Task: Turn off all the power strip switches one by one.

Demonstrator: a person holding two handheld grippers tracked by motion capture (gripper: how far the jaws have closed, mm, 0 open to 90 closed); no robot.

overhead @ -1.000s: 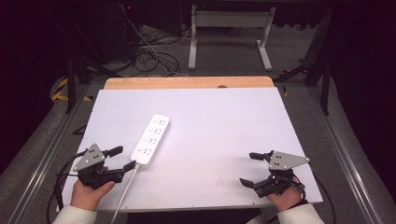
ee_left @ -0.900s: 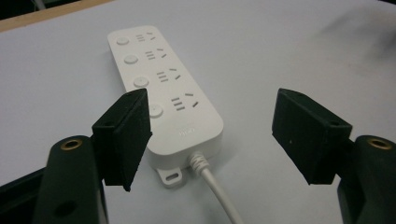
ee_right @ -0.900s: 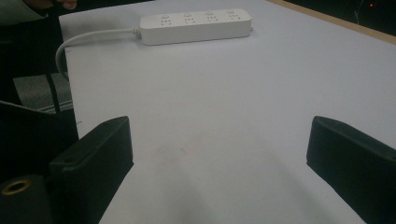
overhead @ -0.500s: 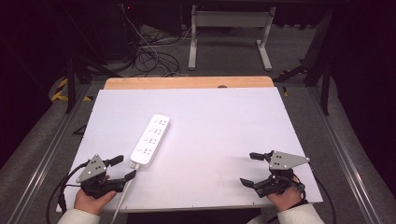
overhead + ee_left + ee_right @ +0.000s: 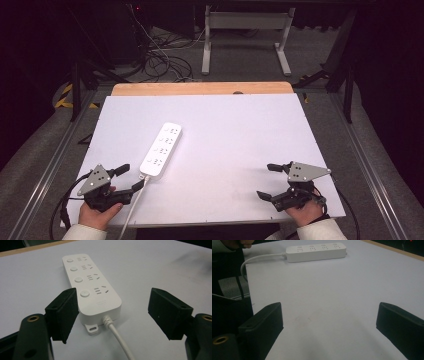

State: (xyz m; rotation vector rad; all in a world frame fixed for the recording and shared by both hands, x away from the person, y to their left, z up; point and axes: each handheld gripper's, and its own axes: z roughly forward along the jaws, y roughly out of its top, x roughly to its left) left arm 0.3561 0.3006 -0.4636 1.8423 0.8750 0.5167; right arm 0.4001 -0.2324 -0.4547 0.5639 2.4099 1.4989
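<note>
Holding your left hand-held gripper [image 5: 126, 178] at the table's [image 5: 240, 135] near left corner, you have its jaws spread wide, just having opened further, with nothing pressed between them. The power strip [image 5: 161, 149] lies flat just ahead of it, cord [image 5: 119, 338] end nearest. Your right hand-held gripper [image 5: 267, 181] rests open and empty near the right corner, well apart.

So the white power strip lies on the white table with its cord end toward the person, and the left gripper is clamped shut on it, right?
Not quite: the left gripper is open, its jaws apart near the cord end of the power strip without touching it, as the left gripper view shows. The strip does lie on the table, cord end toward the person.
</note>
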